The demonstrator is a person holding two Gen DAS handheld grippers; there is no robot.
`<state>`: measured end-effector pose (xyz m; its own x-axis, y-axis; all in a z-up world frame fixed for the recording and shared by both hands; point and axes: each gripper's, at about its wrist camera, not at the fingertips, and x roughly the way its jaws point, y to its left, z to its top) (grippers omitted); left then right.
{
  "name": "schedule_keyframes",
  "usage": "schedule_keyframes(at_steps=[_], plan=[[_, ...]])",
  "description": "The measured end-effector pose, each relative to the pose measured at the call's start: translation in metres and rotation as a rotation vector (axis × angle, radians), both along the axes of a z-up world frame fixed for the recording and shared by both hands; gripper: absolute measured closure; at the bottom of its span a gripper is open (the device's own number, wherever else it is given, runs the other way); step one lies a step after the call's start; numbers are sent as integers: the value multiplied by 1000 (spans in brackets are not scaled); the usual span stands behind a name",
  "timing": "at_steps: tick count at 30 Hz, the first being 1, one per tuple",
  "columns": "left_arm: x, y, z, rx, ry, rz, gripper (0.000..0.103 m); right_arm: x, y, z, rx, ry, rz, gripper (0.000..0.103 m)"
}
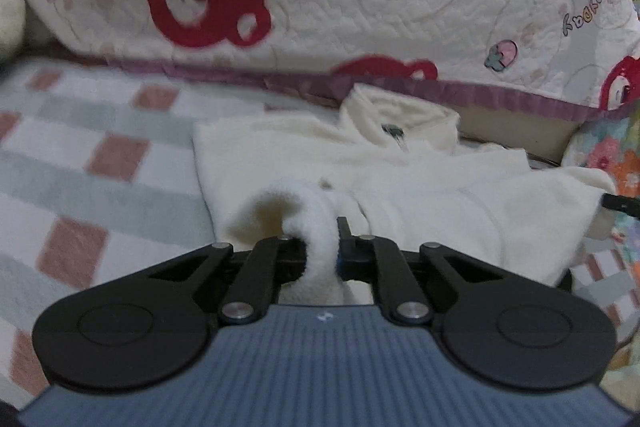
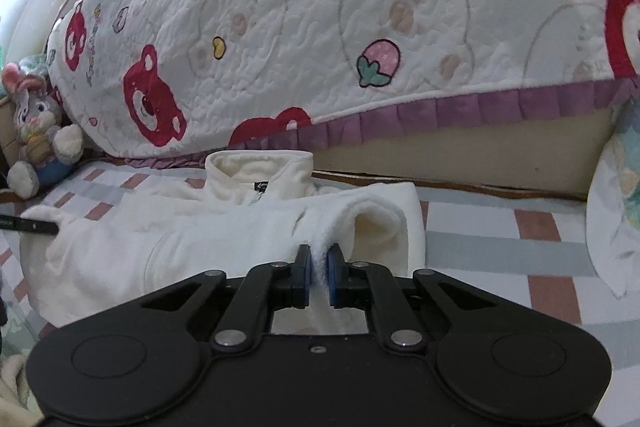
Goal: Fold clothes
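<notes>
A cream fleece jacket (image 1: 280, 155) lies flat on the checked bed cover, its collar (image 1: 400, 115) toward the quilt. My left gripper (image 1: 320, 247) is shut on a raised loop of the jacket's near left edge, which curls over its left finger. In the right wrist view the same jacket (image 2: 160, 227) lies with its collar (image 2: 260, 171) at the far side. My right gripper (image 2: 319, 267) is shut on a pinched ridge of the fleece near the jacket's right side, held between its blue pads (image 2: 334, 267). Both pinched folds are lifted slightly off the bed.
A white quilt with red bears (image 2: 320, 47) and a purple frill is heaped behind the jacket. The pink and grey checked cover (image 1: 80, 167) spreads left and right. A plush rabbit (image 2: 36, 131) sits far left, and a floral cushion (image 1: 616, 155) lies at the right.
</notes>
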<state>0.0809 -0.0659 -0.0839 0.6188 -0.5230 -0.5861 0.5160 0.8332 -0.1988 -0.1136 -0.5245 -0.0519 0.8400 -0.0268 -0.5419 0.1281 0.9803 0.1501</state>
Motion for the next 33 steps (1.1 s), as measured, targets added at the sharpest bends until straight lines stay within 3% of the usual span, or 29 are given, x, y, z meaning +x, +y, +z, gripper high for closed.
schedule_keyframes(at_steps=[2, 3, 6, 11, 14, 16, 17, 19, 21, 25, 30, 33], plan=[[-7, -5, 5, 60, -91, 15, 95, 3, -1, 2, -4, 12, 22, 93], [-6, -7, 5, 65, -92, 9, 95, 5, -1, 3, -5, 19, 33, 93], [7, -13, 2, 58, -39, 19, 95, 5, -7, -1, 25, 3, 21, 93], [49, -31, 9, 93, -3, 98, 91, 32, -25, -8, 9, 72, 127, 93], [52, -32, 9, 47, 17, 130, 91, 57, -33, -17, -34, 128, 108, 92], [40, -25, 5, -4, 17, 133, 76, 63, -39, -22, -21, 123, 32, 90], [34, -20, 3, -31, 14, 126, 71, 64, -41, -25, -12, 116, -8, 85], [28, -18, 4, -53, 8, 94, 62, 61, -43, -30, 3, 110, -55, 83], [25, -17, 5, -67, 2, 58, 62, 56, -37, -38, -36, 139, -45, 76], [26, -16, 7, -70, -15, 40, 62, 38, -23, -48, -118, 204, -60, 72], [23, -21, 3, 31, -54, 24, 62, 2, -19, -43, 26, 159, -184, 63], [27, -18, 0, 42, -29, 41, 62, -8, -4, -50, 90, 153, -167, 61]])
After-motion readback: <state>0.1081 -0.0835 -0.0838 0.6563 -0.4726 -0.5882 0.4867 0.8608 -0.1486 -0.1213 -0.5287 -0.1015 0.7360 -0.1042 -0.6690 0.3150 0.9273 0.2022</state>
